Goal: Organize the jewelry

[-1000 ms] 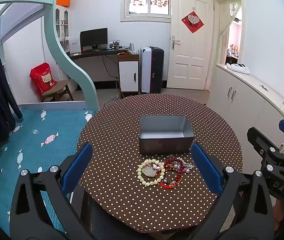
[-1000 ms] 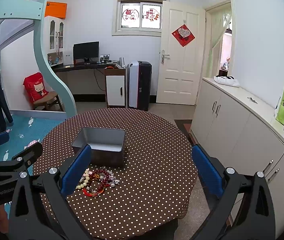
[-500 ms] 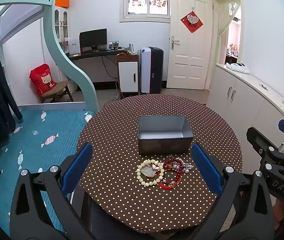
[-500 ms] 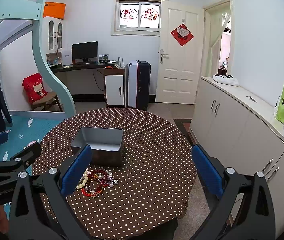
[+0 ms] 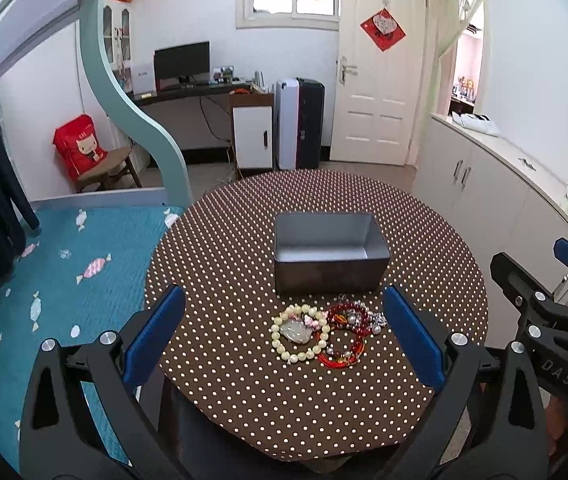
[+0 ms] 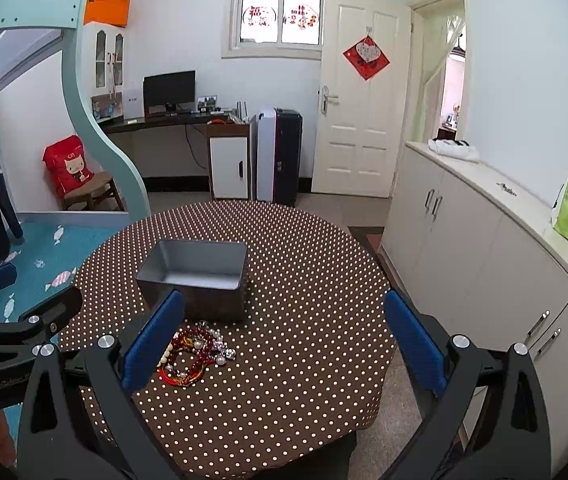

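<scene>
A pile of jewelry lies on a round table with a brown polka-dot cloth: a cream bead bracelet with a pale pendant, red bead bracelets and silver beads. The pile also shows in the right wrist view. An open, empty grey metal box stands just behind the pile; it also shows in the right wrist view. My left gripper is open and empty, held above the table's near edge, facing the pile. My right gripper is open and empty, to the right of the pile.
White cabinets run along the right wall. A bed with a teal cover and a curved teal frame lies left of the table. A desk, a suitcase and a closed door stand at the far wall.
Both grippers have shifted only slightly; the jewelry and the box have not moved. Both stay open.
</scene>
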Tool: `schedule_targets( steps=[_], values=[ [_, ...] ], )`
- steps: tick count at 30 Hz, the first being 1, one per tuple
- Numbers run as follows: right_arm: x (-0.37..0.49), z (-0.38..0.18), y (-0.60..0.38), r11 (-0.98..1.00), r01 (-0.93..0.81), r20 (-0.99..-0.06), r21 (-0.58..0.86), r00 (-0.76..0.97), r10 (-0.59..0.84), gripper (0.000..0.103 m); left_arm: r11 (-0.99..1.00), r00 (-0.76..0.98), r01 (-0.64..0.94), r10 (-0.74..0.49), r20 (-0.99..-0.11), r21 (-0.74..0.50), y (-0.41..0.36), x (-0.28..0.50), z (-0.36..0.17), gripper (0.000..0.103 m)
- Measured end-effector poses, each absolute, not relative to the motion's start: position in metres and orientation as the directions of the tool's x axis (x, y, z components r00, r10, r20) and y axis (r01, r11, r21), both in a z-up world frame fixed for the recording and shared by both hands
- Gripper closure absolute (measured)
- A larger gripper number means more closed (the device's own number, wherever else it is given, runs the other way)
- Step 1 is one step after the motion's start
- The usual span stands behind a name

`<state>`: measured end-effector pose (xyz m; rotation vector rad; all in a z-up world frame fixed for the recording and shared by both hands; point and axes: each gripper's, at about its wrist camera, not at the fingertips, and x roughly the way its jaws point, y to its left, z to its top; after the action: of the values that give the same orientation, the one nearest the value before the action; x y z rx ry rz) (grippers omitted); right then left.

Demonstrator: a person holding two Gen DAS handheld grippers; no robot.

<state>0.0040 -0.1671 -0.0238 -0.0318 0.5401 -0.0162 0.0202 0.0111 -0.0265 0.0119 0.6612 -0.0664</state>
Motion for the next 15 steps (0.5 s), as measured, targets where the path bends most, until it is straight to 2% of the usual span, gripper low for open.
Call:
schedule_targets(
  steps=[10, 15],
  values=[
    [0.037, -0.073, -0.169, 1.0, -0.025, -0.649, 0.016, 0.76, 0.029, 0.007, 0.994, 0.667, 0.096, -0.102, -0.738, -0.051, 0.026, 0.054, -0.08, 0.005],
    [0.053, -0.099, -0.164, 0.998, -0.051, -0.709, 0.036, 0.702, 0.061, 0.007, 0.997, 0.607, 0.07, -0.069, -0.792, -0.033, 0.035, 0.077, -0.115, 0.005]
  ],
)
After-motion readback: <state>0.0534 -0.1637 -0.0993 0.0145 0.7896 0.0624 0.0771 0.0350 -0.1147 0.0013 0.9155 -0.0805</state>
